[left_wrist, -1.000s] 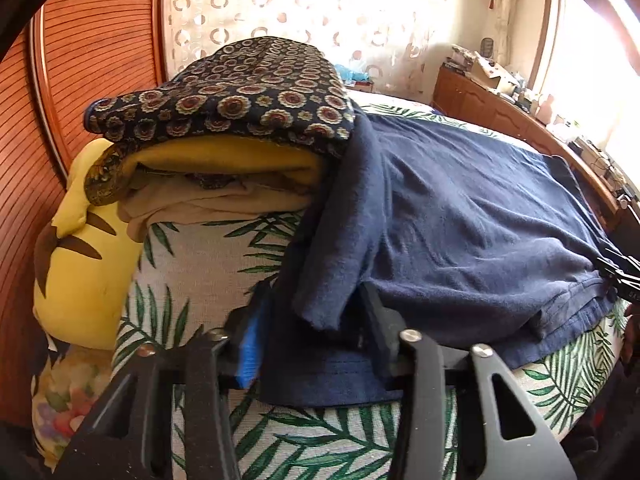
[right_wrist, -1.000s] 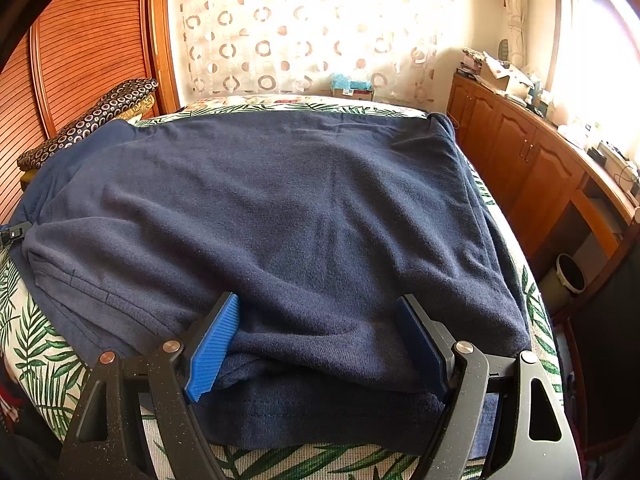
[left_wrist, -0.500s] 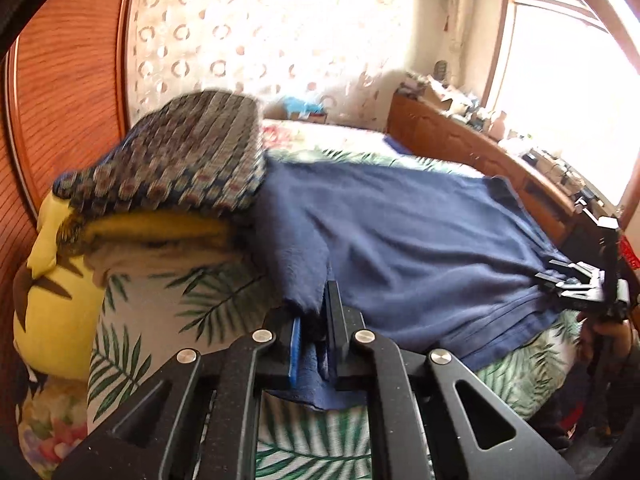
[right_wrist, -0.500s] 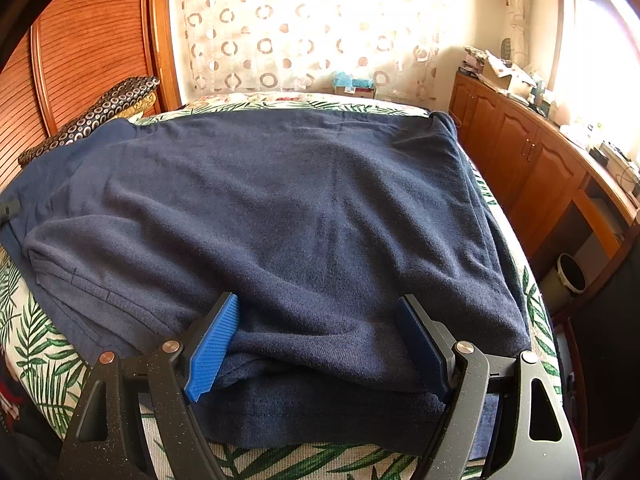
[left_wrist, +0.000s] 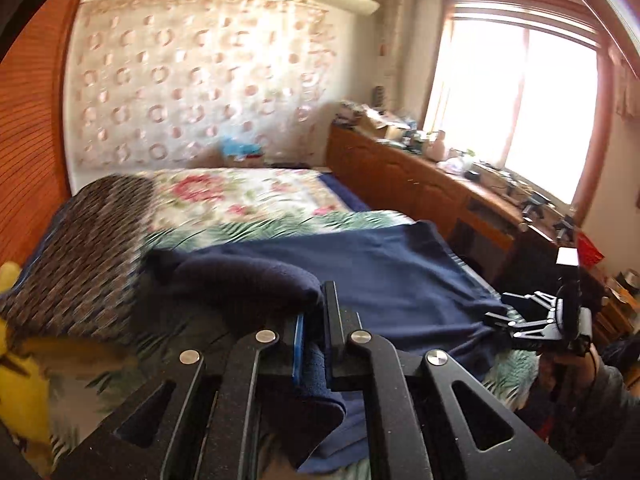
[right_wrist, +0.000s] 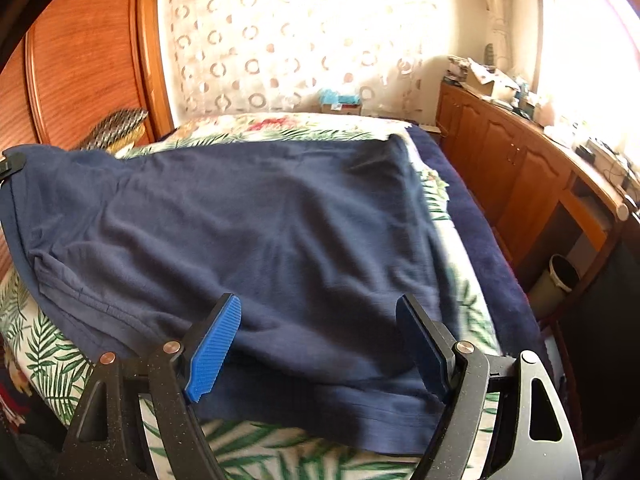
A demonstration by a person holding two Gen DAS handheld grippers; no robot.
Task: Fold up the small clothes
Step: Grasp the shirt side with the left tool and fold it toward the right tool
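My left gripper [left_wrist: 316, 344] pinches the soft, limp navy shirt's [right_wrist: 256, 224] near hem; right gripper [right_wrist: 320, 344] gapes, gripping nothing

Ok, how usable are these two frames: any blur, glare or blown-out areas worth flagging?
Left wrist view: motion blur smears the patterned cushion and bedspread; the window is blown out; the left gripper, shut on the navy garment, stays sharp. Right wrist view: mostly crisp, slight smear at the garment's right edge, glare washing out the upper right corner; strong fisheye curvature in both.
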